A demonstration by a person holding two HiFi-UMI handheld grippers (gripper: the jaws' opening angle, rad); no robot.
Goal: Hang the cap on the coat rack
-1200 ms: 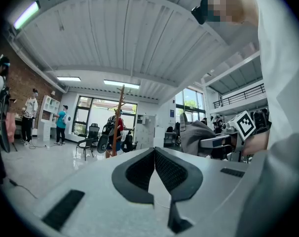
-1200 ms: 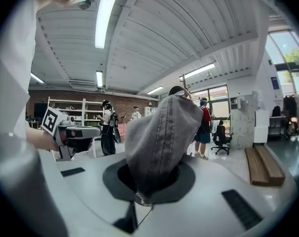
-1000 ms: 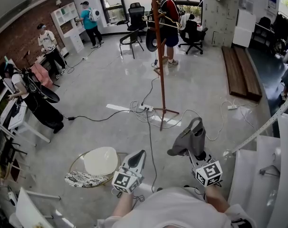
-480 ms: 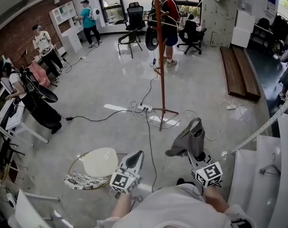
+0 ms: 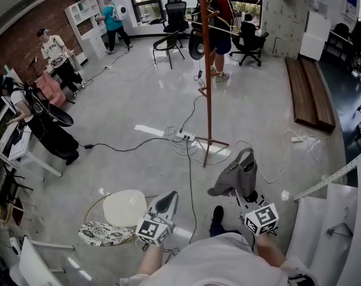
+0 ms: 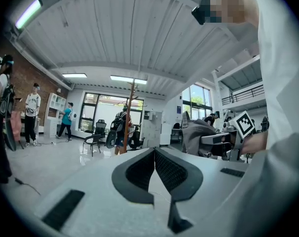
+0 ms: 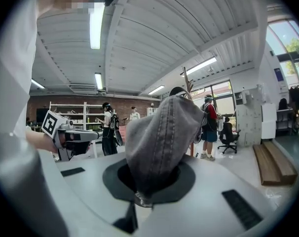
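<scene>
**Cap gripped and on its way to the coat rack, not yet hung**

Looking steeply down from the head camera, a person crosses a wide polished floor (image 5: 127,100) toward a tall wooden coat rack (image 5: 207,70) that stands near the far middle of it. Over the last second the rack's pole and splayed feet have shifted slightly in the frame. A dark shoe (image 5: 217,215) has also appeared just ahead of the person's body, between the two grippers. This reads as a step forward. The approach is under way, but the rack is still well apart from both grippers, so hanging has not begun.

The right gripper (image 5: 247,190) stays clenched on the grey denim cap (image 5: 237,173). Its own camera shows the jaws pinched together on a fold of fabric at the cap's lower edge. The rest of the cap (image 7: 162,137) rises up over the jaws and blocks much of the view ahead. From the head camera, the cap stands on the rack side of the gripper, with what looks like its brim jutting left.

The left gripper (image 5: 170,196) is empty, its jaws brought together at the tips with nothing between them. It is held low, just left of the right one.

The rack's upper pegs run out of the top of the head view. The left gripper's camera shows them small and distant (image 6: 131,94), so the cap will likely need lifting high. Cables (image 5: 183,137) trail across the floor beside the rack's feet.
</scene>
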